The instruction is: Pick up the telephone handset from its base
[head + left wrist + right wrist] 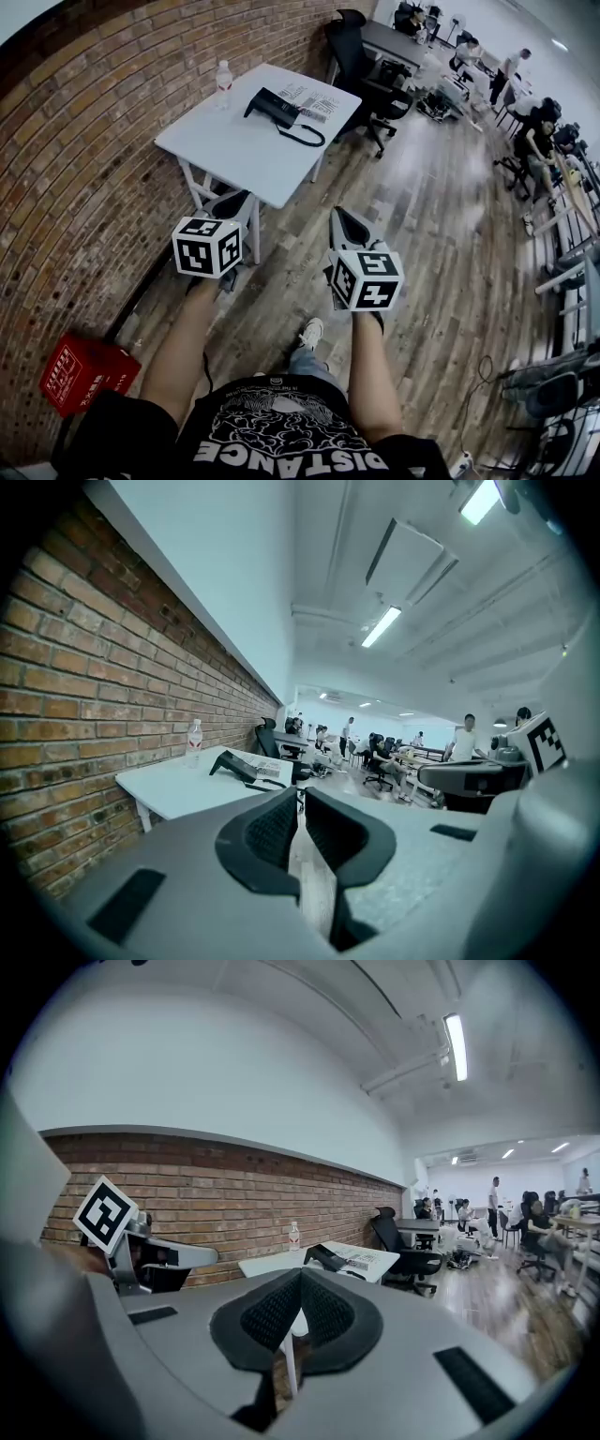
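Black telephone handset (pixel 268 100) sits on its base (pixel 287 114), far off on white table (pixel 234 155) by brick wall (pixel 84 141). I keep left gripper (pixel 300 797) jaws together, empty; right gripper (pixel 300 1274) likewise.

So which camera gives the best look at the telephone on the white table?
The head view: it looks down on the whole telephone lying on the table. The left gripper view shows the telephone small and side-on; the right gripper view likewise.
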Available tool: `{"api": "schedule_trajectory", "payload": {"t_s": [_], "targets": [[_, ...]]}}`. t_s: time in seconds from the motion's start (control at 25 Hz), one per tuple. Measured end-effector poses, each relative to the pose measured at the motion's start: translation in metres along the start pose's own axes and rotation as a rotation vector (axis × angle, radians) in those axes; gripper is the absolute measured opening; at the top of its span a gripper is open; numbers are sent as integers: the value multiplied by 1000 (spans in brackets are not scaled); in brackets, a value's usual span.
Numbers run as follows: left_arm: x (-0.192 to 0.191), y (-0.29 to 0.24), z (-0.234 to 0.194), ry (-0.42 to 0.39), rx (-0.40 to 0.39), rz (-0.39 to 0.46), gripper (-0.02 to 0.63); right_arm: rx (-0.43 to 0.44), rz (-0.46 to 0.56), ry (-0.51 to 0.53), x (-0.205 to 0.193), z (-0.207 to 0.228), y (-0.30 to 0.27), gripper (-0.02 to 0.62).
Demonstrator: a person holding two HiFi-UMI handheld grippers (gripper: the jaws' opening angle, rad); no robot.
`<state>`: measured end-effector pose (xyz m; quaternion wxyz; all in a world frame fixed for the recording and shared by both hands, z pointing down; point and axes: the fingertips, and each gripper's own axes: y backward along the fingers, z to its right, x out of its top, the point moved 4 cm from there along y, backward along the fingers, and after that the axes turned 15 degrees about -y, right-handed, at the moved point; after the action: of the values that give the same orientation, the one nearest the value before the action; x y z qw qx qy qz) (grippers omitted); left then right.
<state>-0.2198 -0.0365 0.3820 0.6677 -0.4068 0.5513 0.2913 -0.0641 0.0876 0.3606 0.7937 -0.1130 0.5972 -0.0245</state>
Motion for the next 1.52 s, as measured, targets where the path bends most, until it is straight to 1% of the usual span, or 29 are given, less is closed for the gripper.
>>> {"api": "schedule_trajectory", "payload": {"t_s": [0.24,0.48,0.6,0.76,0.88,1.08,1.24,1.52], "targets": [[6,-55,-6,21,10,-4,9,30,-10,-1,13,38,-40,2],[21,-123,-9,25,45,-19,15,72,-27,4,37,89,-88,1],[28,-155,-9,28,66,-34,46,98,-39,9,51,114,-111,2],[37,-192,-10,29,100,-51,61,133,-50,12,68,144,-137,1],[40,-216,-11,35,119,-63,89,161,-57,16,77,162,-155,1],[43,-247,-15,36,155,-83,109,207,-66,23,87,184,-183,2],[44,-266,-19,44,167,-98,137,229,-67,16,95,199,-200,2],[42,-291,-33,115,170,-100,167,251,-69,14,103,216,-225,2]]}}
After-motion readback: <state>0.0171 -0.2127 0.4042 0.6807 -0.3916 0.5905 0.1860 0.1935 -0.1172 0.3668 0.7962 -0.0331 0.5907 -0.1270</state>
